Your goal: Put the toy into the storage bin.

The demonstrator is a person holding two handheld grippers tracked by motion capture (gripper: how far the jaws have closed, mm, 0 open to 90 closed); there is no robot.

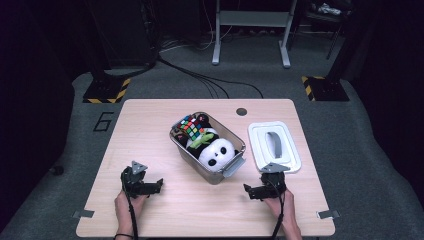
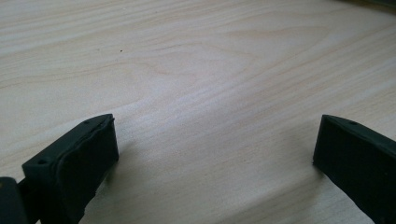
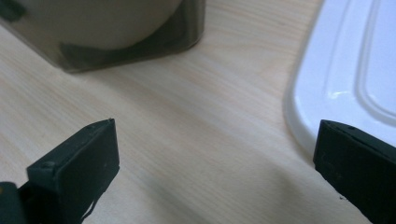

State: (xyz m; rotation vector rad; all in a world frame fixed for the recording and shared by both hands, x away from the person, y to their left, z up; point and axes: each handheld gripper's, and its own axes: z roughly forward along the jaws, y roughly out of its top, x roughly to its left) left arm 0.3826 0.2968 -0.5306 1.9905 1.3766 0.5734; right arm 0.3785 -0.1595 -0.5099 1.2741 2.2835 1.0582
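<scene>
Left claw (image 2: 215,154): you hold it low over bare wood near the front-left part of the surface (image 1: 150,125), jaws wide apart, nothing between them.
Right claw (image 3: 217,156): you hold it near the front-right part, jaws wide apart and empty, aimed between the bin and the lid.
Bin (image 1: 186,150): clear, at the middle of the surface, holding a panda plush (image 1: 216,152), a puzzle cube (image 1: 191,126) and a green toy (image 1: 201,138).
Lid (image 1: 260,150): white, flat, just right of the bin, towards the right edge.
</scene>
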